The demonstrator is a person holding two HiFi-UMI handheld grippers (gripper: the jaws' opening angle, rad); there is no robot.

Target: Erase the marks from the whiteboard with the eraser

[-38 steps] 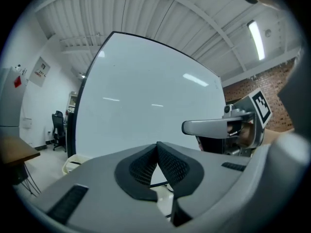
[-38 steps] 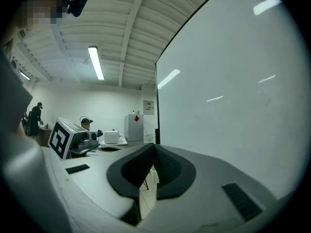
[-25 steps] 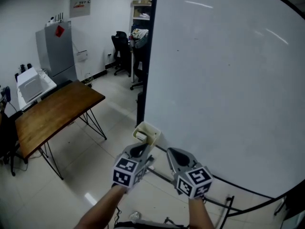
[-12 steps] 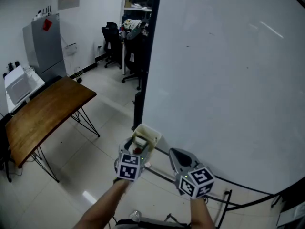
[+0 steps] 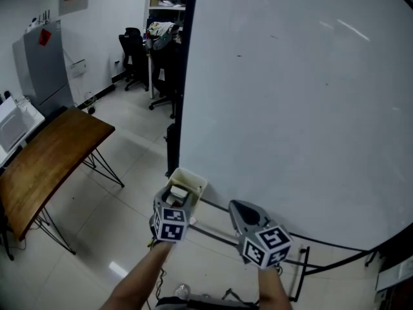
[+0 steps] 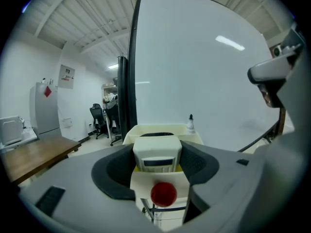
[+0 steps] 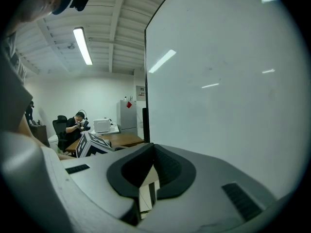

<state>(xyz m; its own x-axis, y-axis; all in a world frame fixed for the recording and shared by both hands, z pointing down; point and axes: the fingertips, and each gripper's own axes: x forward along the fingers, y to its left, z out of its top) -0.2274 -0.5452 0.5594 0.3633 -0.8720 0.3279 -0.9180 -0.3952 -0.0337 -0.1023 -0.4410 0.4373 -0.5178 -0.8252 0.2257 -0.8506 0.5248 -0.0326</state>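
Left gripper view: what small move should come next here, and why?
Probably close fully: the left hand-held gripper's jaws are closing yet stand wide apart, the eraser sits between them in the cream tray, and neither pad presses it.

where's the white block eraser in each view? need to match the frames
Head view: white block eraser lower centre-left, at the cream tray by the board's bottom corner.
Left gripper view: dead centre, between the closing jaws of the left gripper, tray behind.
Right gripper view: not in it.
Shared landmark: the whiteboard's black left edge, in all three.
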